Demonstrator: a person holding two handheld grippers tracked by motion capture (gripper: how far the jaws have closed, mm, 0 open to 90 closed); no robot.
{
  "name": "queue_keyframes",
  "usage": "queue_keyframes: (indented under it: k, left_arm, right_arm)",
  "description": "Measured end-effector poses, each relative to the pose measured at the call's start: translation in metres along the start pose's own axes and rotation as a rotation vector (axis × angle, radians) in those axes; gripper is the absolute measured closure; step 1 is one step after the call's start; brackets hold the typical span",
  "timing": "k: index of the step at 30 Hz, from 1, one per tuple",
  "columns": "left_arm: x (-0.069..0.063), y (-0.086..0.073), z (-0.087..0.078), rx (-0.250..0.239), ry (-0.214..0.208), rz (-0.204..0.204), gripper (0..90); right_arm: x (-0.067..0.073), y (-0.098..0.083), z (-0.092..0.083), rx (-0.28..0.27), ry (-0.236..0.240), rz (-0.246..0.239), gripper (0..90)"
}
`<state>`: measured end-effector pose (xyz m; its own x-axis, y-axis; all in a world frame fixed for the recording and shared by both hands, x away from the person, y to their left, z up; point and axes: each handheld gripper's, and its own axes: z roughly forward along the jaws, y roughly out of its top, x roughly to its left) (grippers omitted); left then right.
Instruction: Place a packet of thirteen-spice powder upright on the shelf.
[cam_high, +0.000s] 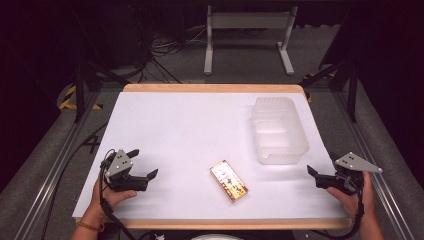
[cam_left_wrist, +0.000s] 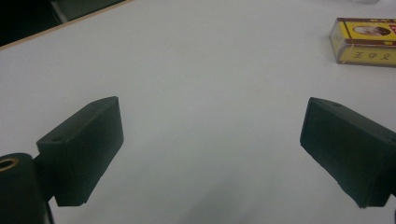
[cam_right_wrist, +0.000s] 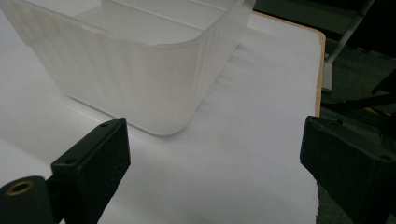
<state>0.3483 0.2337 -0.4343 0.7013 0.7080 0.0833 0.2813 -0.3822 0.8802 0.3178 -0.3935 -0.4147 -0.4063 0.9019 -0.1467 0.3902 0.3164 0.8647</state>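
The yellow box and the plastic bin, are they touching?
Apart. In the high view, bare white table separates the yellow box from the plastic bin.

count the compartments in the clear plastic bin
3, as far as shows: the translucent bin at the table's far right has dividers making a far, a middle and a near compartment. All look empty.

The table (cam_high: 165, 125) has a plain white top edged in pale wood. The small packet (cam_high: 229, 181) is yellow with a dark red border and a clear glossy wrap, and the tub (cam_high: 278, 131) is frosted, see-through white with fine ribbing on its walls. Both the left gripper (cam_high: 141, 164) and the right gripper (cam_high: 320, 173) are black, each topped by a grey plate.
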Motion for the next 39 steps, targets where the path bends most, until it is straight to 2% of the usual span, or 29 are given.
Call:
queue_keyframes:
  k: [5,7,8,10,13,18,19,24,28,32,39]
  left_arm:
    - [-0.001,-0.002,-0.004,-0.002,0.0,0.002,6.7]
    - [-0.002,-0.003,-0.005,-0.008,0.001,0.004,6.7]
    - [-0.002,-0.003,-0.006,-0.01,0.003,0.005,6.7]
    - [-0.003,-0.002,-0.007,-0.011,0.002,0.005,6.7]
    - [-0.003,-0.002,-0.007,-0.009,0.001,0.008,6.7]
    - [-0.005,-0.002,-0.006,-0.008,0.0,0.014,6.7]
    - [-0.005,-0.001,-0.006,-0.005,-0.001,0.016,6.7]
    - [-0.006,-0.002,-0.005,0.003,-0.007,0.022,6.7]
    - [-0.007,-0.001,-0.006,0.002,-0.008,0.029,6.7]
    - [-0.007,-0.001,-0.005,0.002,-0.01,0.029,6.7]
    - [-0.009,-0.001,-0.003,0.012,-0.013,0.035,6.7]
  right_arm:
    - [0.005,0.006,-0.002,-0.029,0.035,0.002,9.6]
    - [0.009,0.008,-0.003,-0.042,0.013,-0.01,11.9]
    - [0.011,0.01,-0.004,-0.046,0.006,-0.001,12.3]
    - [0.016,0.014,-0.005,-0.049,0.015,0.006,12.5]
    - [0.025,0.021,-0.007,-0.025,0.039,-0.008,12.8]
    - [0.035,0.028,-0.01,0.025,0.107,-0.009,17.1]
    - [0.038,0.031,-0.011,0.046,0.096,-0.018,17.7]
    - [0.053,0.041,-0.017,0.044,0.13,-0.044,24.4]
    - [0.07,0.049,-0.018,0.064,0.15,-0.078,25.3]
    - [0.084,0.055,-0.019,0.071,0.164,-0.087,25.1]
    - [0.109,0.061,-0.011,0.082,0.246,-0.115,24.6]
